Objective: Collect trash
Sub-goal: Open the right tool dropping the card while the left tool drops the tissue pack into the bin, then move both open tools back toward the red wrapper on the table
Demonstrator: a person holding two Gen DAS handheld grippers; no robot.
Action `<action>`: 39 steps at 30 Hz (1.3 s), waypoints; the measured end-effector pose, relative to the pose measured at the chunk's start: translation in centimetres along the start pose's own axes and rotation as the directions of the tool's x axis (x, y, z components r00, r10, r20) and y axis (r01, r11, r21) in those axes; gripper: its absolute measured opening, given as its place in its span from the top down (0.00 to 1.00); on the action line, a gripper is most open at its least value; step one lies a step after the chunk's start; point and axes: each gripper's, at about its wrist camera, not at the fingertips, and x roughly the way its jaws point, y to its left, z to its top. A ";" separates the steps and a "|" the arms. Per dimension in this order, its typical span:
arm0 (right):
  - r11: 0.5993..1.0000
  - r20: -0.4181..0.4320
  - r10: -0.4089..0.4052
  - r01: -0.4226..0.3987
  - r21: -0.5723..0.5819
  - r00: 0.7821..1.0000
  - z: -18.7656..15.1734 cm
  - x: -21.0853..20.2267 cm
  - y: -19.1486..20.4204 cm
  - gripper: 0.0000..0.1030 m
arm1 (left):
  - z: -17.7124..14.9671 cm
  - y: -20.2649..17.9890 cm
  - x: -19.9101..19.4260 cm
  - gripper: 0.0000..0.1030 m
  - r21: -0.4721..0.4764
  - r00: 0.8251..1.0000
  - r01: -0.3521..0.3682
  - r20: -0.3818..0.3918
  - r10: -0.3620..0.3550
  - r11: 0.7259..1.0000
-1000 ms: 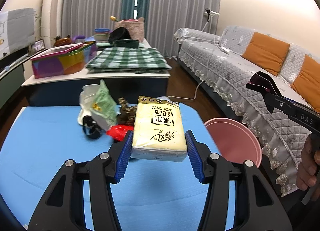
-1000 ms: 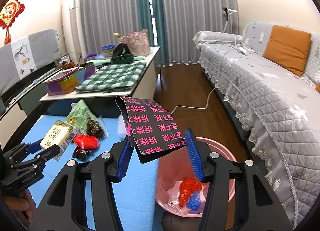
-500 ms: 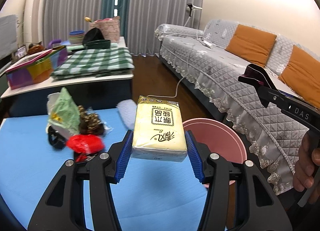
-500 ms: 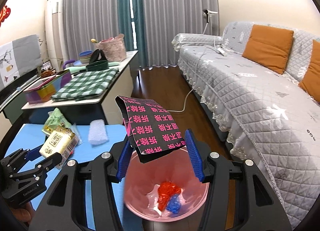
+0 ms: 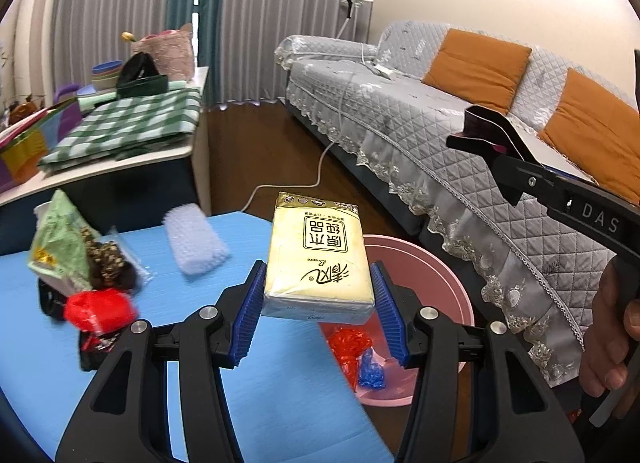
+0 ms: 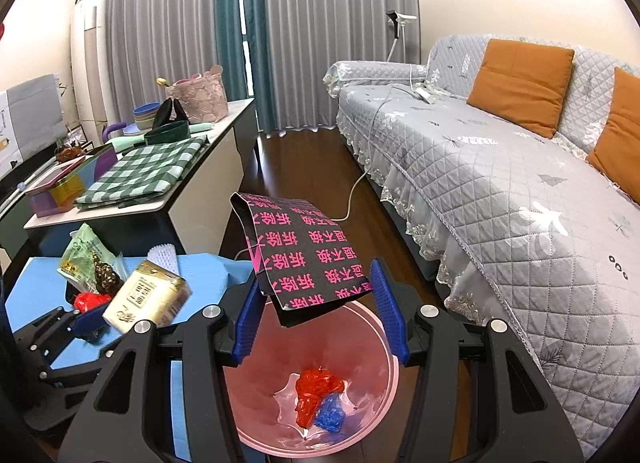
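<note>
My left gripper [image 5: 318, 313] is shut on a yellow tissue pack [image 5: 318, 259], held above the blue table's right edge beside the pink bin [image 5: 448, 295]. My right gripper [image 6: 316, 307] is shut on a black packet with pink characters [image 6: 308, 259], directly over the pink bin [image 6: 372, 395]. Red and blue wrappers [image 6: 320, 399] lie in the bin's bottom. On the blue table [image 5: 240, 391] remain a green bag [image 5: 60, 243], a brown snack packet [image 5: 108, 267], a red wrapper [image 5: 100, 309] and a pale bristly pad [image 5: 196, 239]. The tissue pack [image 6: 146, 297] also shows at the left of the right wrist view.
A grey quilted sofa [image 6: 500, 183] with orange cushions runs along the right. A low cabinet [image 6: 168, 199] with a green checked cloth, bowls and a pink basket stands behind the table. A white cable [image 5: 320, 167] trails across the dark wood floor between them.
Both grippers have moved right toward the bin, each keeping its hold. The right one went from the table's edge to over the bin; the left one neared the table's right edge.
</note>
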 end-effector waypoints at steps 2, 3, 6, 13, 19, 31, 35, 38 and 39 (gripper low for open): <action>1.000 -0.004 -0.004 0.004 -0.004 1.000 0.0 0.3 -0.1 0.49 | 0.0 -0.4 0.6 0.50 0.006 1.000 0.006 -0.007 -0.006 1.000; 1.000 -0.007 -0.006 0.006 -0.004 1.000 -0.1 0.6 -0.3 0.49 | 0.0 -0.6 0.9 0.50 0.009 1.000 0.008 -0.011 -0.008 1.000; 1.000 -0.015 -0.009 0.009 0.004 1.000 -0.1 1.1 -0.8 0.49 | 0.0 -1.1 1.9 0.50 0.017 1.000 0.017 -0.021 -0.016 1.000; 1.000 -0.032 -0.022 0.023 0.017 0.999 -0.1 2.1 -1.8 0.46 | 0.2 -2.2 3.5 0.49 0.029 0.998 0.054 -0.029 -0.054 0.998; 0.998 -0.030 -0.036 0.037 0.045 0.999 0.0 2.2 -2.4 0.33 | 0.0 -2.6 4.0 0.47 0.034 0.996 0.078 -0.056 -0.076 0.996; 0.999 -0.012 -0.007 0.008 0.045 1.000 0.5 1.4 -0.9 0.33 | -0.4 -0.3 1.1 0.48 0.022 0.998 0.027 -0.049 -0.026 0.999; 0.999 -0.008 0.015 -0.015 0.050 1.000 0.5 0.9 0.1 0.33 | -0.7 1.1 -0.9 0.48 0.022 0.999 0.002 -0.043 -0.001 1.000; 0.999 -0.002 0.029 -0.029 0.041 1.000 0.5 0.5 1.0 0.33 | -1.0 2.6 -2.3 0.48 0.013 0.999 -0.018 -0.038 0.018 1.000; 0.999 0.002 0.036 -0.036 0.035 0.999 0.5 0.3 1.5 0.33 | -1.1 3.1 -2.7 0.48 0.011 0.999 -0.023 -0.036 0.023 1.000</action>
